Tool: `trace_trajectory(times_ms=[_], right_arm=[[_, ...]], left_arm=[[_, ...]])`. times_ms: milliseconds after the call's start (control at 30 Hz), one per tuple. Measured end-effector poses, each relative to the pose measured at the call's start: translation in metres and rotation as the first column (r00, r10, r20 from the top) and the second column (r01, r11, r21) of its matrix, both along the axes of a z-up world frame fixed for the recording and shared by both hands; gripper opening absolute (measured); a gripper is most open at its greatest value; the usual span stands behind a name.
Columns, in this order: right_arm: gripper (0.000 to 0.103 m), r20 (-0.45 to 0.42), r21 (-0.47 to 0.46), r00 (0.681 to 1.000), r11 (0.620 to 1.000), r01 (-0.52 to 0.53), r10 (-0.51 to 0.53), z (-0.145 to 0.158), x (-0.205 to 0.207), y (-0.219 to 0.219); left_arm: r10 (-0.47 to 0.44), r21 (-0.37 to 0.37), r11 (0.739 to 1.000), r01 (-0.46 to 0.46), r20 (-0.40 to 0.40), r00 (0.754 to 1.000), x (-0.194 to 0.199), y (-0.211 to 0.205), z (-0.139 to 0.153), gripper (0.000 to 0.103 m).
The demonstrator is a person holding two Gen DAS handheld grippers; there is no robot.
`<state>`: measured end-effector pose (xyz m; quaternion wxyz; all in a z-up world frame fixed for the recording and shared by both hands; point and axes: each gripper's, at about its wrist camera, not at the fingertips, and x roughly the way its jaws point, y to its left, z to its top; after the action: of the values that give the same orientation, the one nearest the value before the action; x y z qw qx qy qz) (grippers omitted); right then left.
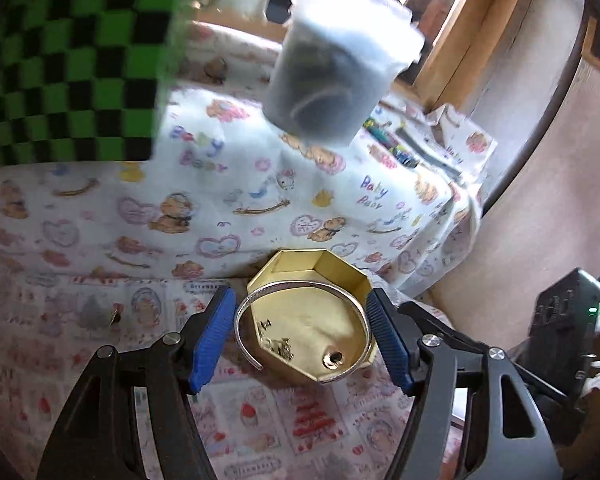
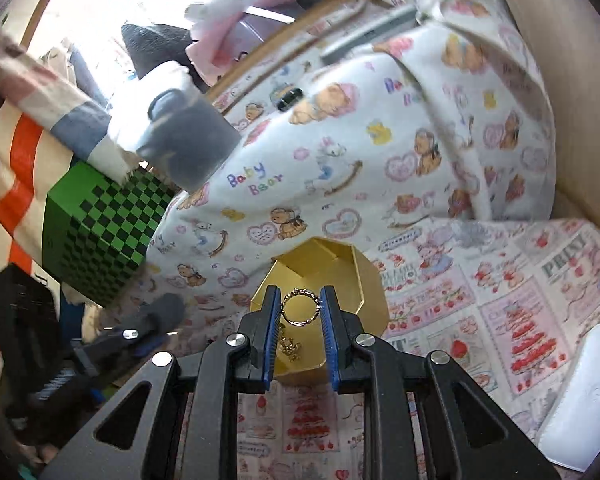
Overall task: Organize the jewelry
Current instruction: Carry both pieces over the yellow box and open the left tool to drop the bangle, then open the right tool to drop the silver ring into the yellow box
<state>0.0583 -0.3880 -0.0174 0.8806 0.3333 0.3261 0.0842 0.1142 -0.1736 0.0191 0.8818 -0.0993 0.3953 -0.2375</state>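
Note:
A gold octagonal box (image 1: 342, 276) stands open on the patterned cloth; it also shows in the right wrist view (image 2: 364, 276). Small gold pieces (image 1: 278, 346) and a round stud (image 1: 333, 359) lie inside it. My left gripper (image 1: 302, 330) holds a silver cuff bangle (image 1: 296, 287) between its blue pads, just above the box. My right gripper (image 2: 300, 312) is shut on a gold ring (image 2: 300, 307) and holds it above the box's near side. Gold pieces (image 2: 291, 346) show in the box under the ring.
A green and black checkered box (image 2: 100, 236) stands to the left. A grey cup with a white lid (image 1: 332, 76) stands at the back. A small dark earring (image 1: 115, 317) lies on the cloth to the left. A white object (image 2: 584, 396) lies at the right.

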Motion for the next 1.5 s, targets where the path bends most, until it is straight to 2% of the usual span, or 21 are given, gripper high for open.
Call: trace_trajectory(times_ms=[67, 233, 333, 500, 700, 767, 833, 1000, 1133, 1267, 1500], right_arm=[[0.021, -0.007, -0.013, 1.0, 1.0, -0.011, 0.011, -0.002, 0.001, 0.001], [0.021, -0.037, -0.016, 0.999, 1.0, -0.009, 0.008, -0.006, 0.004, 0.002], [0.021, -0.054, -0.021, 0.999, 1.0, 0.004, -0.006, -0.009, 0.005, 0.0], [0.022, -0.068, -0.019, 0.998, 1.0, 0.0, -0.002, -0.013, 0.007, -0.003], [0.022, -0.074, -0.04, 0.997, 0.999, -0.018, 0.015, -0.013, 0.01, 0.004], [0.027, -0.072, -0.048, 0.997, 0.999, -0.014, 0.011, -0.012, 0.01, 0.006], [0.045, -0.063, -0.056, 0.998, 0.998, -0.008, 0.004, -0.01, 0.008, 0.007], [0.045, -0.033, -0.102, 0.999, 0.995, -0.013, 0.01, 0.0, 0.003, 0.014], [0.045, -0.001, -0.167, 1.0, 0.986, -0.022, 0.022, 0.009, -0.003, 0.026], [0.046, 0.036, -0.243, 0.999, 0.97, -0.028, 0.038, 0.019, -0.009, 0.041], [0.053, 0.109, -0.301, 0.992, 0.953, -0.027, 0.063, 0.032, -0.021, 0.057]], left_arm=[[0.011, -0.008, 1.0, -0.011, -0.024, 1.0, 0.008, -0.004, -0.007, 0.066], [-0.026, -0.065, 0.998, 0.02, -0.1, 0.995, 0.026, -0.014, -0.026, 0.066], [-0.047, -0.122, 0.992, 0.031, -0.127, 0.991, 0.029, -0.013, -0.034, 0.065], [-0.043, -0.128, 0.991, 0.025, -0.141, 0.989, 0.026, -0.007, -0.036, 0.066], [-0.011, -0.059, 0.998, 0.007, -0.07, 0.997, 0.009, 0.011, -0.017, 0.067], [-0.001, -0.054, 0.999, -0.002, -0.056, 0.998, 0.002, 0.022, -0.011, 0.07], [0.008, -0.047, 0.999, -0.009, -0.031, 0.999, -0.002, 0.032, -0.005, 0.073], [0.068, 0.076, 0.994, -0.074, 0.081, 0.994, -0.02, 0.058, 0.009, 0.074], [0.155, 0.174, 0.966, -0.19, 0.199, 0.968, -0.042, 0.076, 0.024, 0.081], [0.188, 0.177, 0.954, -0.243, 0.28, 0.941, -0.06, 0.093, 0.037, 0.086], [0.209, 0.159, 0.946, -0.284, 0.369, 0.906, -0.083, 0.108, 0.048, 0.092]])
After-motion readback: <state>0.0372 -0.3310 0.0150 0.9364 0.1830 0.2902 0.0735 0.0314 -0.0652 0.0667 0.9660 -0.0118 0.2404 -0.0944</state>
